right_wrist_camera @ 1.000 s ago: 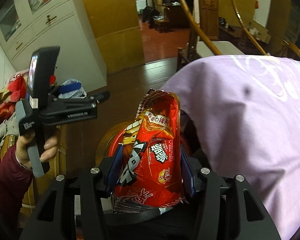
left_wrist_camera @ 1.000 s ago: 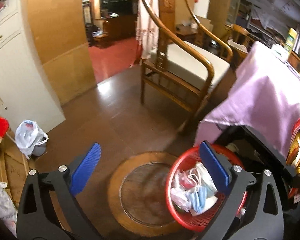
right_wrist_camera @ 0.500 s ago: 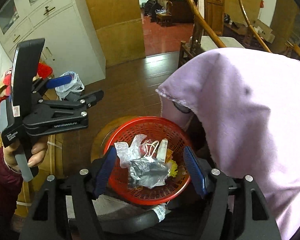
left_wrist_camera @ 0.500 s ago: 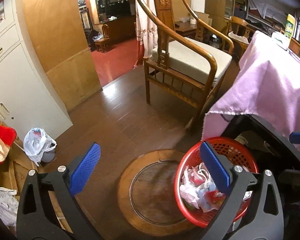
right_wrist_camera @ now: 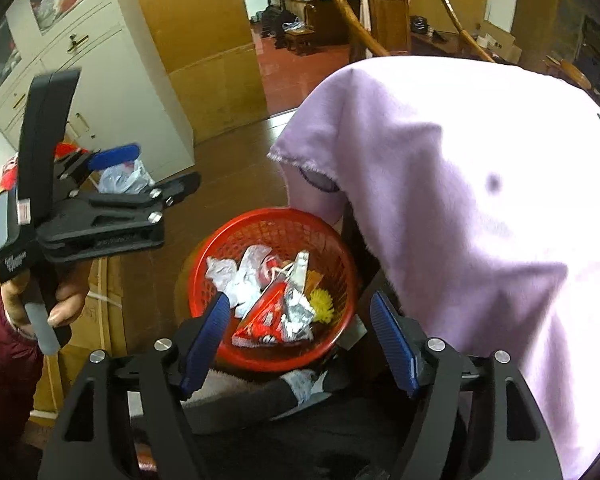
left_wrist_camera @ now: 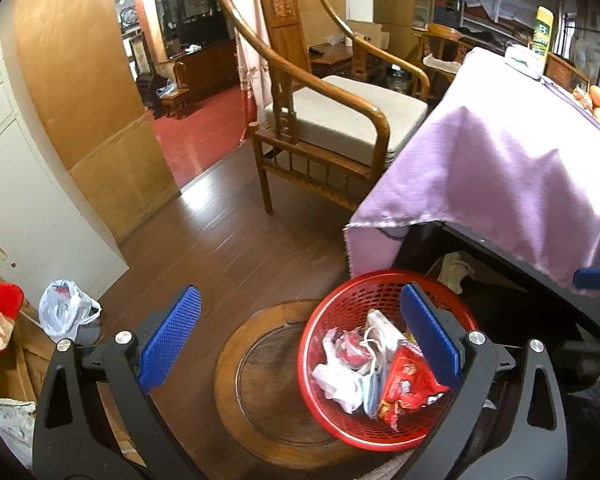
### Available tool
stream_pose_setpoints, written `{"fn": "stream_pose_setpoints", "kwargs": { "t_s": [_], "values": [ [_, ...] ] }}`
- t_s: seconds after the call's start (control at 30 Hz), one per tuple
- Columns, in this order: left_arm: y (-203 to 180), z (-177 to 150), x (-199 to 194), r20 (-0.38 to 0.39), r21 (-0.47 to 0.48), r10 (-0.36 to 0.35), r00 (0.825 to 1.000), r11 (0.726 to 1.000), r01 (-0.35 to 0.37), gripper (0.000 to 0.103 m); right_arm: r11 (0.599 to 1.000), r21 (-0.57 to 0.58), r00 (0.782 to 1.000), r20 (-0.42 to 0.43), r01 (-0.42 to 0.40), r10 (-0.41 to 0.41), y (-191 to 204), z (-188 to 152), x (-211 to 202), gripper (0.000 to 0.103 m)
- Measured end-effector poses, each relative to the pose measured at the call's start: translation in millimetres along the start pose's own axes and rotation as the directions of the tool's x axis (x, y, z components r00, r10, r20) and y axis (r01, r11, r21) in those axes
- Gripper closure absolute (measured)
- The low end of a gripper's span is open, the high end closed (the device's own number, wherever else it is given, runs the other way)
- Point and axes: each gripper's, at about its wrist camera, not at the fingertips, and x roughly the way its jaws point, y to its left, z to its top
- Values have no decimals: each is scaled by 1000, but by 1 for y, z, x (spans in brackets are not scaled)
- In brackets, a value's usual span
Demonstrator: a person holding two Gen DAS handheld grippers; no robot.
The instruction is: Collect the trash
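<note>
Dark wood floor: our right claw [right_wrist_camera: 300,340] is opening, empty, above the red mesh plastic basket [right_wrist_camera: 276,220]; we should lift clear of the shiny red snack wrapper [right_wrist_camera: 266,320] before leaving.

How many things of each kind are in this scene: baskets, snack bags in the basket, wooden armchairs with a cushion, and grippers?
Red basket: 1
Red snack bag in the basket: 1
Wooden armchair with a cushion: 1
Grippers: 2, the left gripper and the right gripper, whose jaws are opening with nothing between them
Total: 5
</note>
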Motion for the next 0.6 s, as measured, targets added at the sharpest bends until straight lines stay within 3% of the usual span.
{"fn": "stream_pose_setpoints", "kwargs": {
  "t_s": [0.33, 0.6],
  "values": [
    [-27, 6, -7, -55, 8, -10, 998, 1000, 10, 7, 999, -8, 999, -38, -36, 35, -4, -17, 5, 26],
    [-23, 29, -8, -147, -155, -13, 989, 988, -10, 7, 998, -52, 998, -50, -43, 41, -19, -24, 6, 26]
  ]
}}
